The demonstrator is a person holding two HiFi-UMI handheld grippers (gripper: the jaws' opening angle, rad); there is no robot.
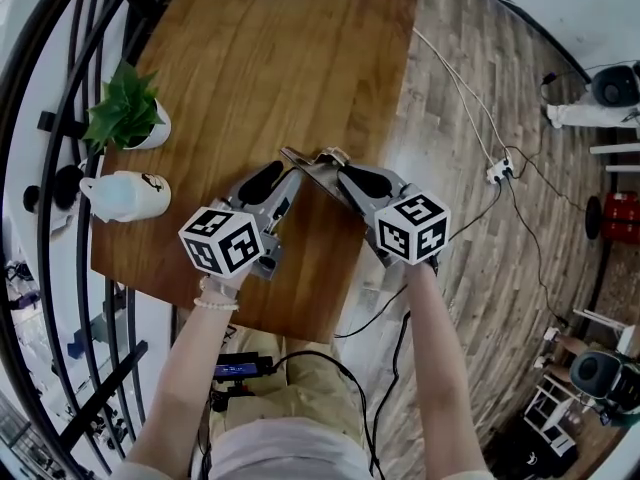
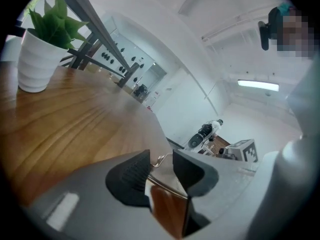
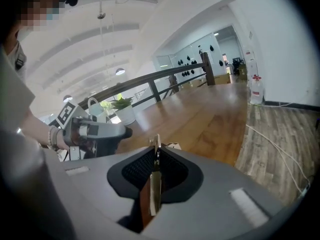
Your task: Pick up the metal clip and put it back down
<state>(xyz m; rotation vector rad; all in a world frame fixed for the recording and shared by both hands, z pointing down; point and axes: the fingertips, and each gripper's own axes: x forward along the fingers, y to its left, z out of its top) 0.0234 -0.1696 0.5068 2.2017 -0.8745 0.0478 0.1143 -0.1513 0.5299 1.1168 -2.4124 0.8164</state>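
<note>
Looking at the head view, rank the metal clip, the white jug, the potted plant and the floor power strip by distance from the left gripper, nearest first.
1. metal clip, between the left gripper's jaws.
2. white jug and potted plant, at the table's left edge: too close to call.
3. power strip, on the floor to the right.

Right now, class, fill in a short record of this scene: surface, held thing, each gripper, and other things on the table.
surface: wooden table
held thing: metal clip, gripped from both sides over the table
left gripper: shut on the clip
right gripper: shut on the clip, seen edge-on
also there: potted plant and white jug by the table's left edge
</note>
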